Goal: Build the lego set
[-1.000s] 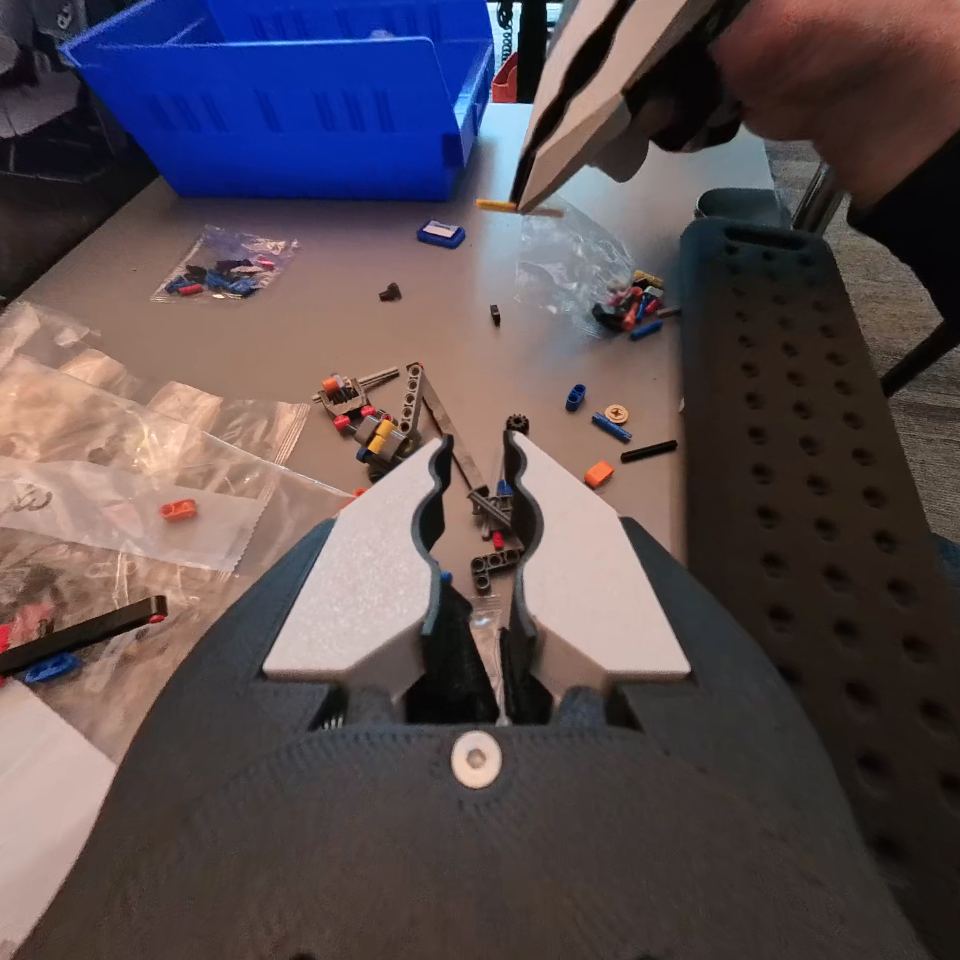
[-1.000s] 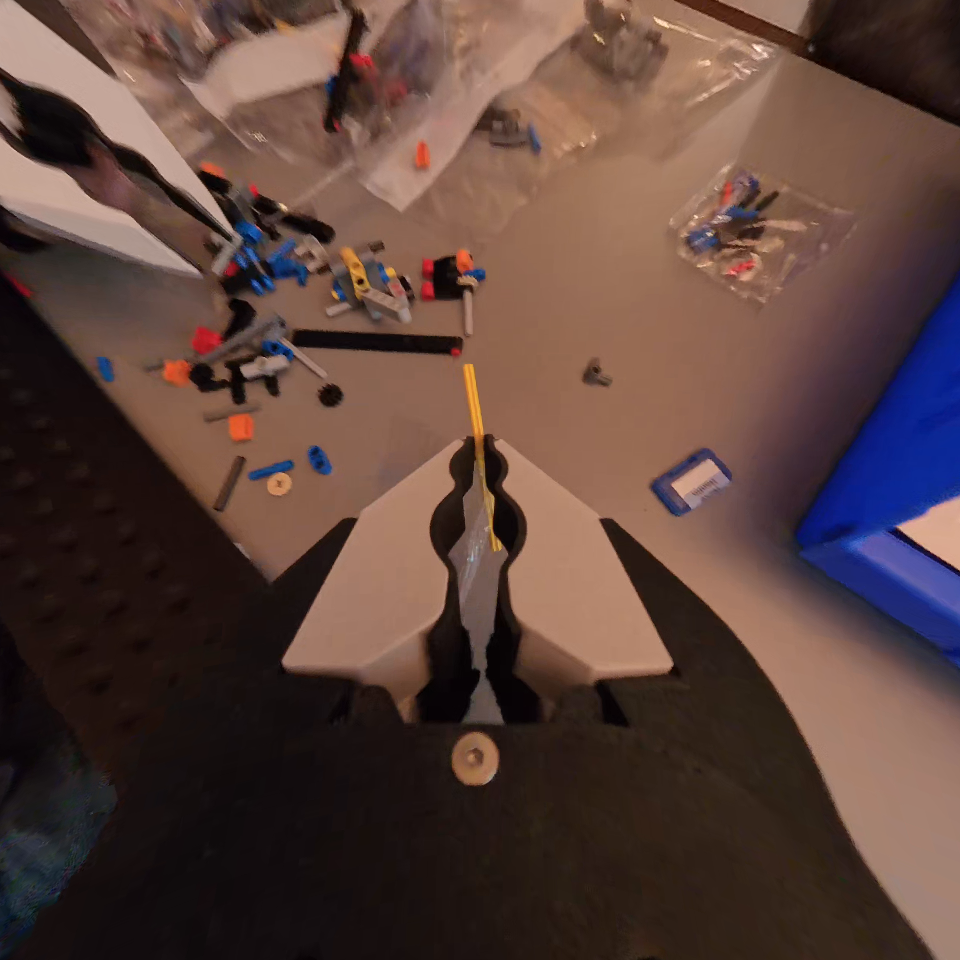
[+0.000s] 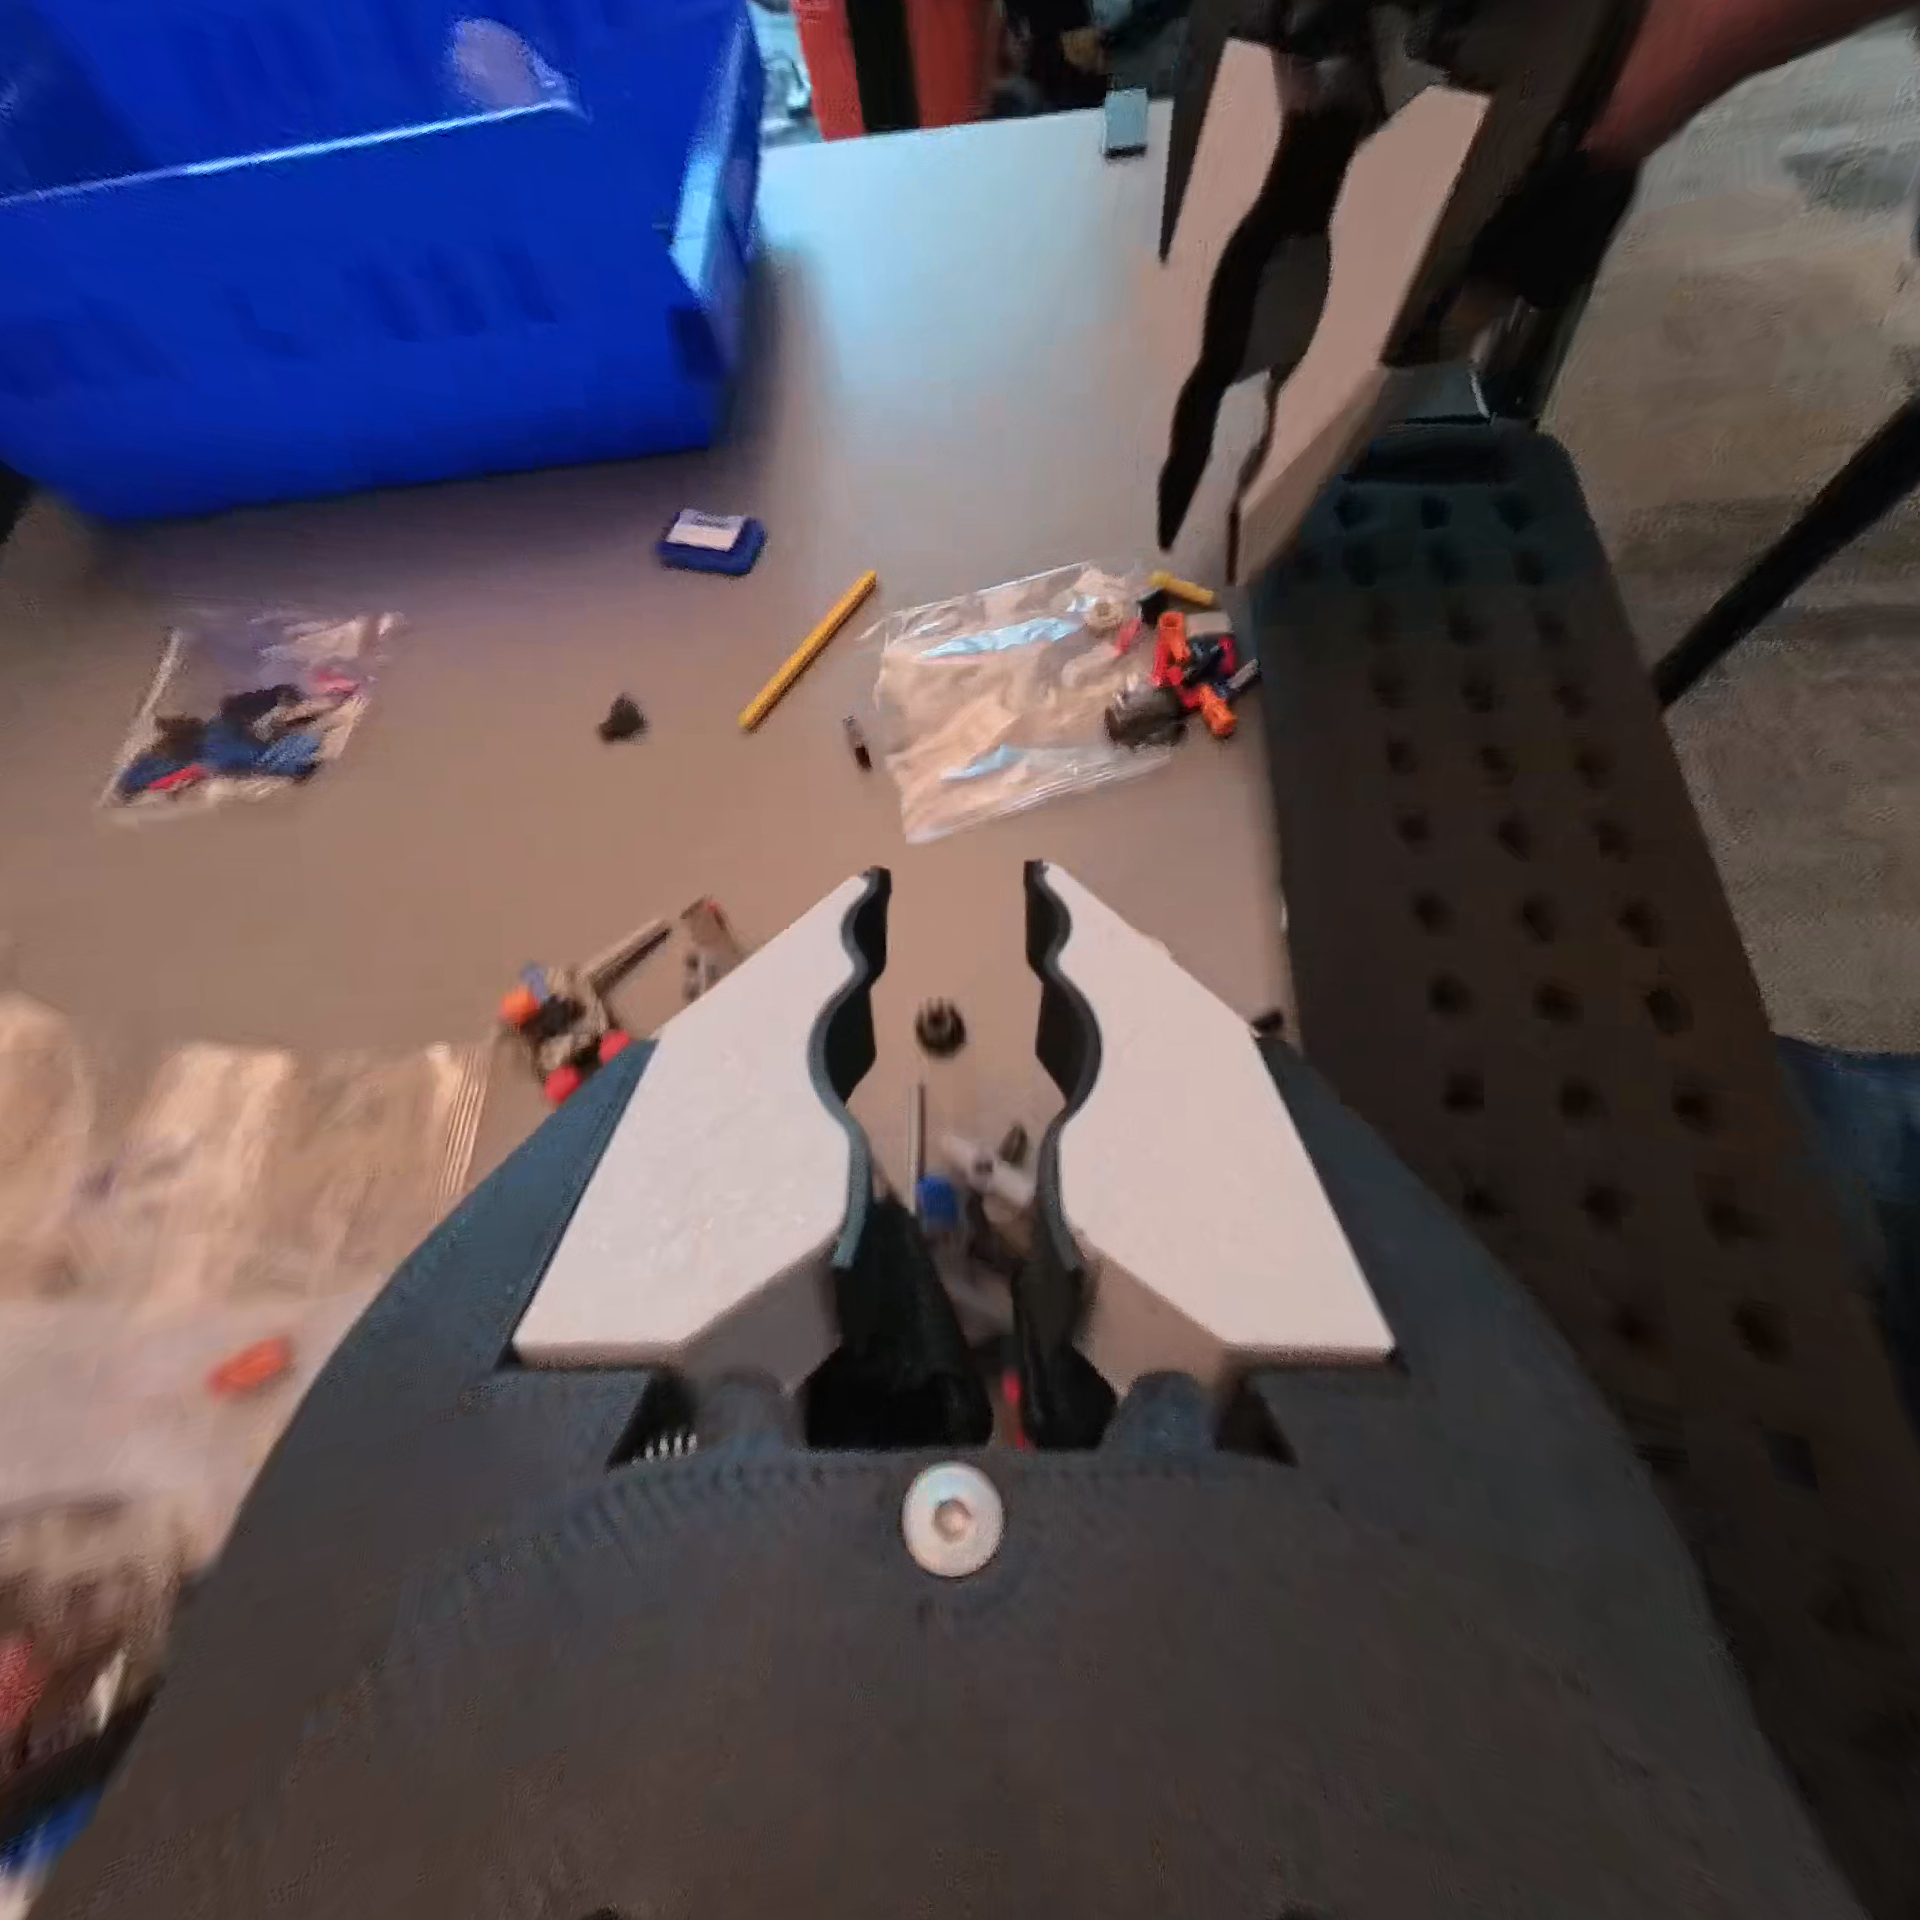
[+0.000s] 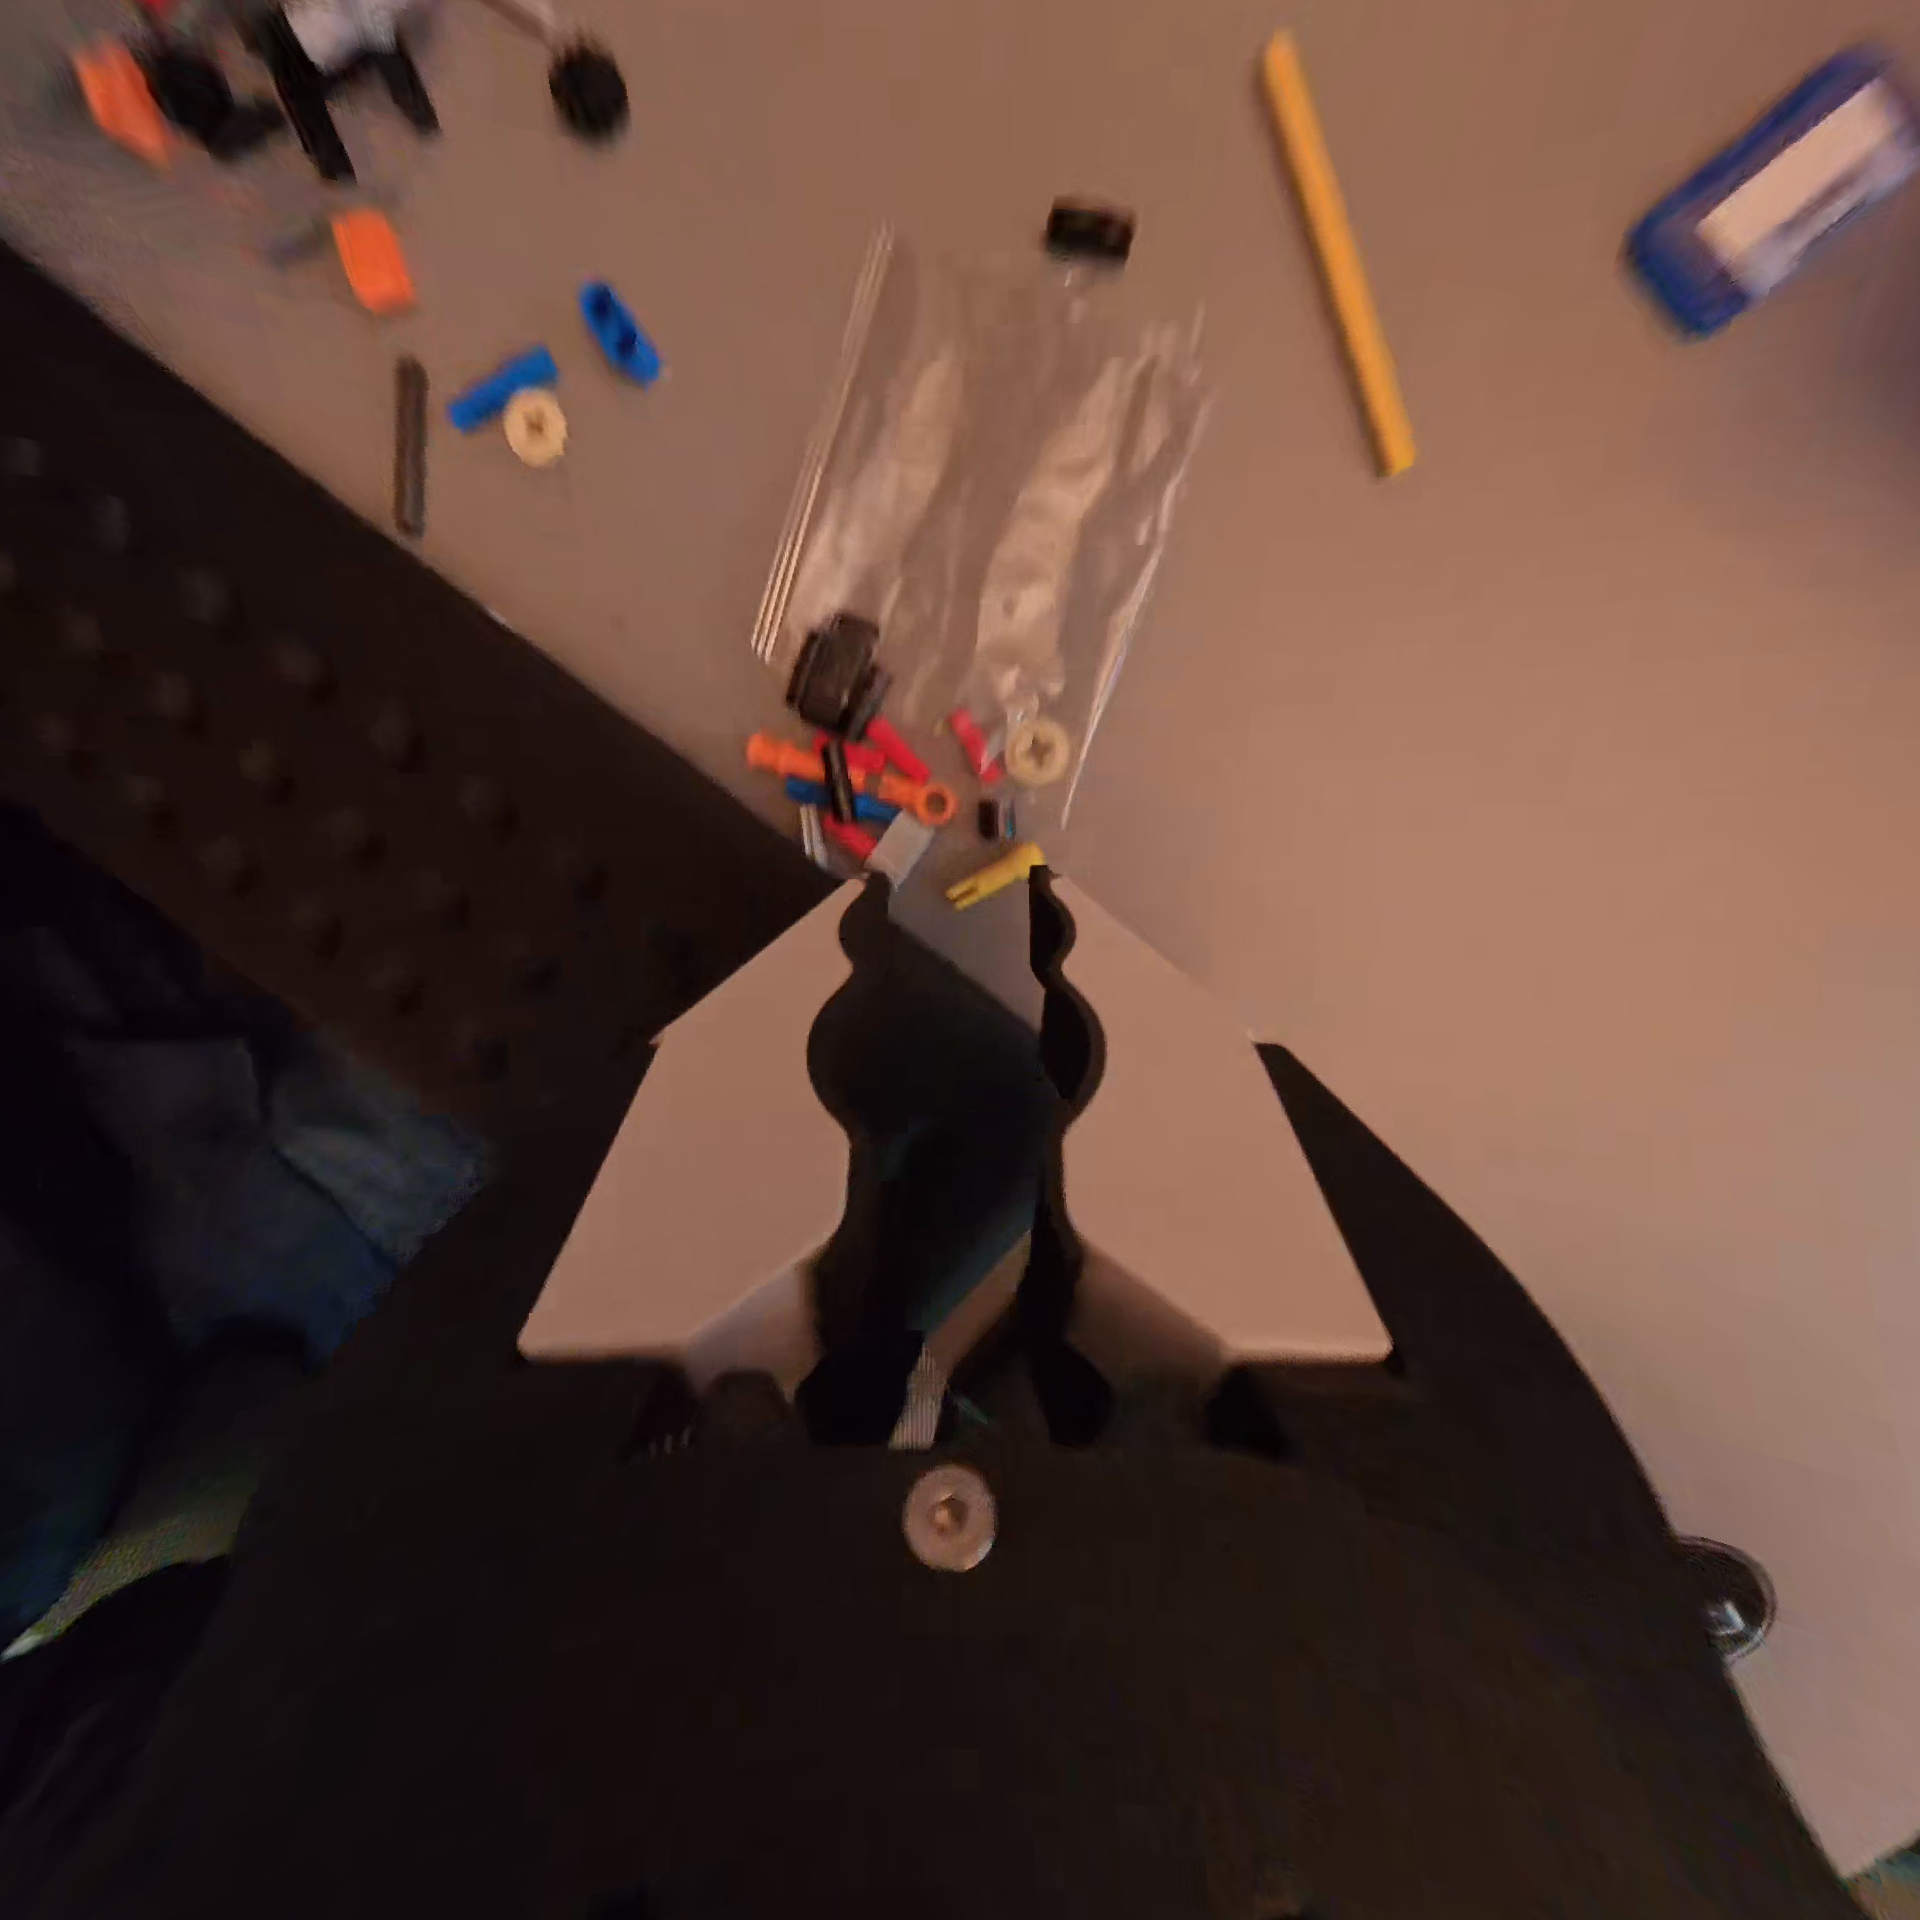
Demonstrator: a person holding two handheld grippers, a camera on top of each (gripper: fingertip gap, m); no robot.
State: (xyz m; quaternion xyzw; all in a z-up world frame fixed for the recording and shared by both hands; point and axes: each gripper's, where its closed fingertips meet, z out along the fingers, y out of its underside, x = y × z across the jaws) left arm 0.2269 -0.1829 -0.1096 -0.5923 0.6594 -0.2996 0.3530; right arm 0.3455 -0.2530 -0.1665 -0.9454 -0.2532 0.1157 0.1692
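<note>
Lego parts: small, light, rigid, slick; scattered on counter [image 3: 935, 343].
Yellow axle [image 4: 1337, 249]: lying loose; pinch at mid-length.
Left hand-held gripper [image 3: 956, 883]: spread, empty.
Right hand-held gripper [image 4: 956, 883]: spread, empty, above clear bag [image 4: 987, 499].

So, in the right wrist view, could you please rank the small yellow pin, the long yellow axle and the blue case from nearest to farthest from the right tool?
1. Small yellow pin, at the tips.
2. Long yellow axle, ahead, right.
3. Blue case, far right.
</note>
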